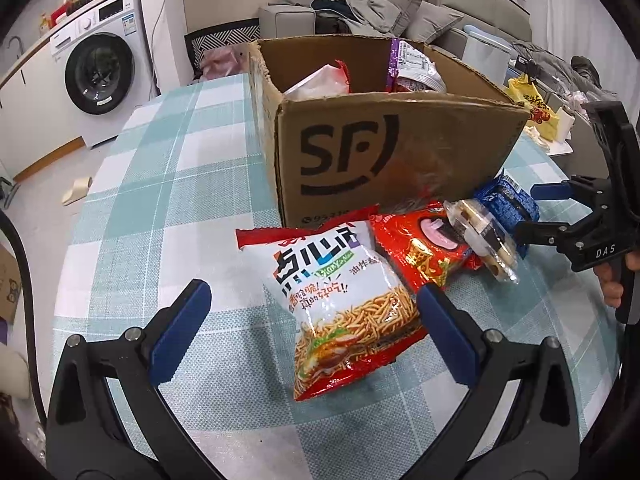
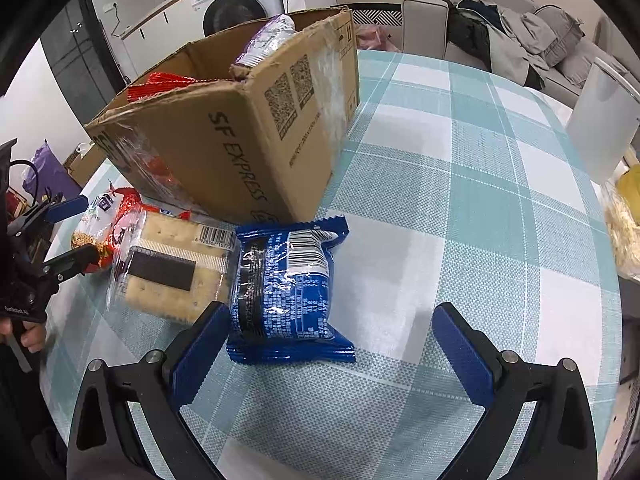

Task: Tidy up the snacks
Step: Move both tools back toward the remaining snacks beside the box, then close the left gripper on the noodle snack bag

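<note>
Right wrist: claw [image 2: 332, 344] apparently open beside blue packet [image 2: 286, 288].

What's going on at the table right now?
A person holds a gripper in each hand, sorting snacks into the cardboard box, which already holds a few packets. Four snacks lie on the tablecloth in front of it: a noodle bag, a red packet, a cracker pack and a blue packet. The left gripper is open around the noodle bag; the right gripper is open beside the blue packet. Neither grips anything.
</note>
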Demonstrator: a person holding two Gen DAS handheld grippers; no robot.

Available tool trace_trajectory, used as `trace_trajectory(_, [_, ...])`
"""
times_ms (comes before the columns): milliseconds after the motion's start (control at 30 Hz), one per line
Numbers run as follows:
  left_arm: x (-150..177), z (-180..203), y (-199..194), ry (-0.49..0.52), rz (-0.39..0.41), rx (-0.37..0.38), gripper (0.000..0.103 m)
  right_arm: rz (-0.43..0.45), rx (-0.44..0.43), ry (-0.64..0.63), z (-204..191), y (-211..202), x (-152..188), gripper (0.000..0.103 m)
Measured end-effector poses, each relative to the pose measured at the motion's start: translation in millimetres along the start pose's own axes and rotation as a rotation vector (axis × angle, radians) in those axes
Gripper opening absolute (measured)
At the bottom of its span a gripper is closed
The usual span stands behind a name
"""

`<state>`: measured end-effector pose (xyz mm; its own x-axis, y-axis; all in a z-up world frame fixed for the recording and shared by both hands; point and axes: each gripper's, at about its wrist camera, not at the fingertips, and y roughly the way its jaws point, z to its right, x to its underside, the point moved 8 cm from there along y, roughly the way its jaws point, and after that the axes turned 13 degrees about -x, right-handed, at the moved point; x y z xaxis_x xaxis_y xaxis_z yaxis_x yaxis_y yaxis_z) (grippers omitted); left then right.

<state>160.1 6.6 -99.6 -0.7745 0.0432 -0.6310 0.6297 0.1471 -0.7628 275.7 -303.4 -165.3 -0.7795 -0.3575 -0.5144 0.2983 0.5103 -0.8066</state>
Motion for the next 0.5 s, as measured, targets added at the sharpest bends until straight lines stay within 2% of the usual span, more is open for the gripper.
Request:
trace_trajectory(167, [1,-7,-3,0.009,-0.003,-0.019,0.102,-0.01,0.03,-0.024,-3,6,1,0.103])
trace_trajectory(500, [-1,-16,1,-0.038,-0.008,-0.018,0.101,0.021,0.017,-0.017,-4,3,-3,0.102])
